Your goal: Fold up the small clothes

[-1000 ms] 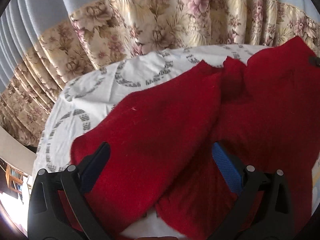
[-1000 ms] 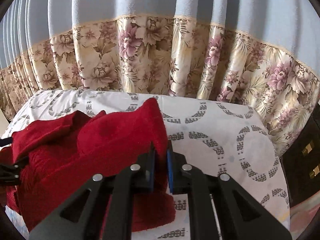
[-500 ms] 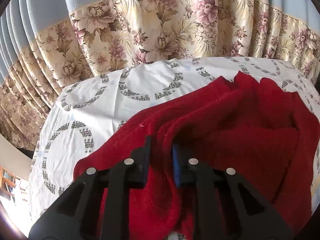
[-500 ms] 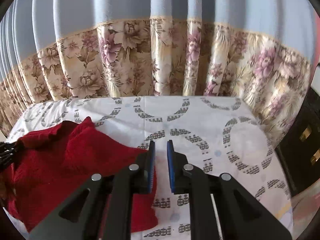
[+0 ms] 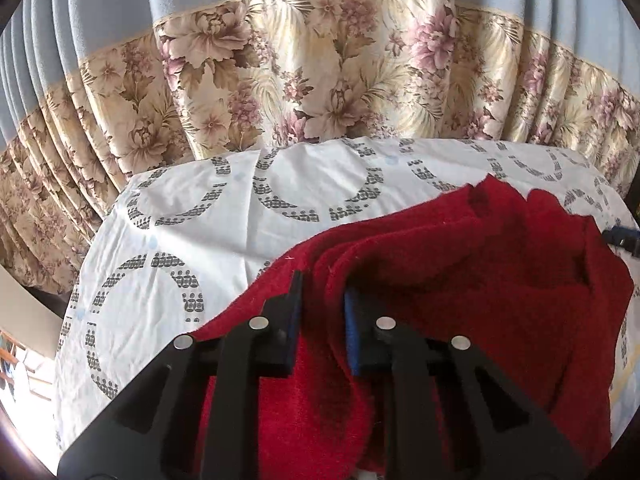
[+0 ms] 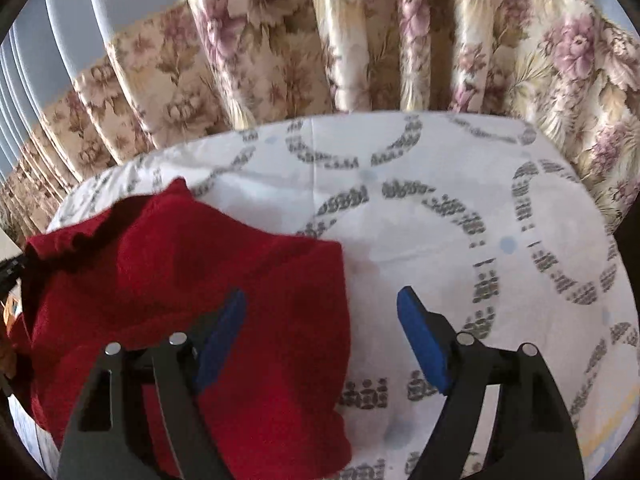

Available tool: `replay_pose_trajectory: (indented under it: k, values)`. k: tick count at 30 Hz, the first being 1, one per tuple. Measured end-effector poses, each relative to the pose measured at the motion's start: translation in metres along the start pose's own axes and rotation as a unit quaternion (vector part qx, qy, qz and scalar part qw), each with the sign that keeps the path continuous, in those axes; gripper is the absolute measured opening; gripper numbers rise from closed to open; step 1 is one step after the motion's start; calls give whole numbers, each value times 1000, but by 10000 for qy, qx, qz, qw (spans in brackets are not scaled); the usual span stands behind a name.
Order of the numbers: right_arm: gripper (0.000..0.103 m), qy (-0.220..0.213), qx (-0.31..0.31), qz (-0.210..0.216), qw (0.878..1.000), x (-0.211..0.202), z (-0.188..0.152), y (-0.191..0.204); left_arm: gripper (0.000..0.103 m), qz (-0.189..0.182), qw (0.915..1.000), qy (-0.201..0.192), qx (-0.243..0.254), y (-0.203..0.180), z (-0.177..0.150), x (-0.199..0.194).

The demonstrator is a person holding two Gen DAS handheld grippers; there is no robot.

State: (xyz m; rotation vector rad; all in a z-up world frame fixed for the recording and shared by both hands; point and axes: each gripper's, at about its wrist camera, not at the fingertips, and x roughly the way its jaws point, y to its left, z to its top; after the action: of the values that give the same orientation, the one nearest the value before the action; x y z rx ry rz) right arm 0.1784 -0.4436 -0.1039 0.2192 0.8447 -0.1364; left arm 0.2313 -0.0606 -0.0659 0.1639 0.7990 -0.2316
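A: At the lower centre of the left wrist view, the left gripper (image 5: 322, 300) has its fingers (image 5: 295, 312) drawn close on a raised ridge of the red garment (image 5: 460, 280), pinching the fold between the blue pads.

B: And the cloth itself?

A: It lies rumpled on the white sheet (image 5: 200, 216) with grey ring patterns, filling the lower right of that frame. Its far edge rises in small peaks toward the upper right.

B: Which surface carries it? A counter?

A: It cannot be told what lies under the sheet. Behind it hangs a floral curtain (image 5: 320, 80) with a pale blue band above.

B: What does the right wrist view give?

A: The right gripper (image 6: 320, 300) has just been opening its jaws; the fingers (image 6: 424, 340) now stand spread wide. The left-hand one in the frame hangs over the red garment (image 6: 180, 280); the right-hand one is over bare sheet (image 6: 440, 220). The garment's right edge runs between them, but neither pad presses on it.

B: So the cloth there is loose?

A: Yes. It lies in the lower left of that frame, with a fairly straight right edge and a wavy far edge. That view is somewhat blurred.

B: Is the other gripper seen from either camera?

A: A dark tip shows at the right edge of the left view, just beside the garment.
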Motion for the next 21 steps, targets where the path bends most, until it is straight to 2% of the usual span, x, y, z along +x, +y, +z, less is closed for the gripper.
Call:
replay_pose_trajectory:
  k: [1, 2, 3, 4, 5, 6, 8, 12, 16, 18, 21]
  values:
    - [66, 75, -50, 14, 10000, 5, -1, 3, 17, 3, 10000, 4, -59, 3, 1, 2]
    - [47, 158, -99, 58, 9998, 9, -3, 5, 17, 6, 10000, 5, -93, 4, 2, 3]
    - [40, 246, -158, 111, 9995, 14, -4, 9, 17, 17, 9999, 6, -114, 5, 3, 4]
    - [37, 245, -228, 77, 9994, 15, -5, 12, 17, 19, 9999, 29, -119, 6, 4, 6]
    - [17, 189, -348, 38, 9992, 15, -6, 16, 17, 16, 9999, 50, -121, 6, 5, 8]
    - [9, 142, -363, 65, 9992, 13, -4, 17, 17, 16, 9999, 66, -126, 6, 6, 9]
    - [8, -14, -357, 137, 9993, 4, -2, 16, 17, -13, 9998, 81, -181, 10, 10, 11]
    - [7, -560, -346, -120, 9978, -27, 15, 7, 16, 65, 9991, -60, -404, 26, 31, 5]
    - [7, -1058, -386, -544, 9921, -55, 50, -2, 16, 252, 9983, -231, -469, 36, 62, 2]
    - [7, -1159, -377, -741, 9898, -53, 70, -7, 16, 299, 9977, -190, -573, 42, 77, 12]
    - [7, -1052, -340, -931, 9895, -29, 98, -20, 16, 482, 9966, -92, -664, 46, 95, 38]
